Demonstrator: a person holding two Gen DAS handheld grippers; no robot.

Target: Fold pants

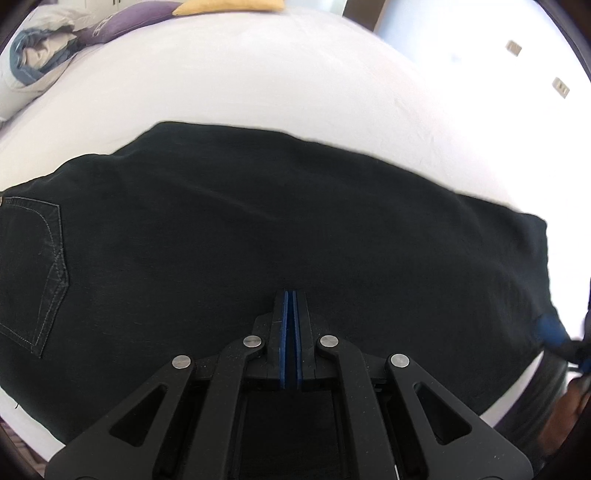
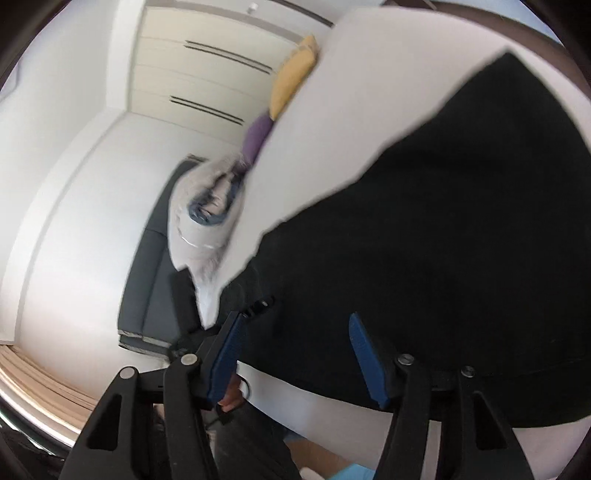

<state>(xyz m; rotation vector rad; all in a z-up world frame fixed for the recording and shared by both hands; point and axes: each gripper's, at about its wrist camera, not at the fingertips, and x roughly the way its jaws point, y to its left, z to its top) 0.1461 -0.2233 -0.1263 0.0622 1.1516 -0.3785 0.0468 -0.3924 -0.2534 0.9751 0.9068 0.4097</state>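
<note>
Black pants (image 1: 258, 229) lie flat across a white bed (image 1: 258, 81), folded lengthwise, with a stitched back pocket (image 1: 40, 266) at the left. My left gripper (image 1: 290, 295) is shut with its blue pads together, low over the middle of the pants; no cloth shows between the pads. My right gripper (image 2: 295, 325) is open above the near edge of the pants (image 2: 443, 240), its blue pads (image 2: 364, 347) wide apart with nothing between them. It also shows in the left wrist view (image 1: 554, 328) at the pants' right end. The right wrist view is tilted and blurred.
A pile of bedding with a blue-trimmed pillow (image 1: 33, 62), a purple cushion (image 1: 122, 22) and a yellow cushion (image 1: 229, 5) lie at the bed's far left. A dark headboard (image 2: 155, 266) and white wardrobe doors (image 2: 207, 74) stand beyond.
</note>
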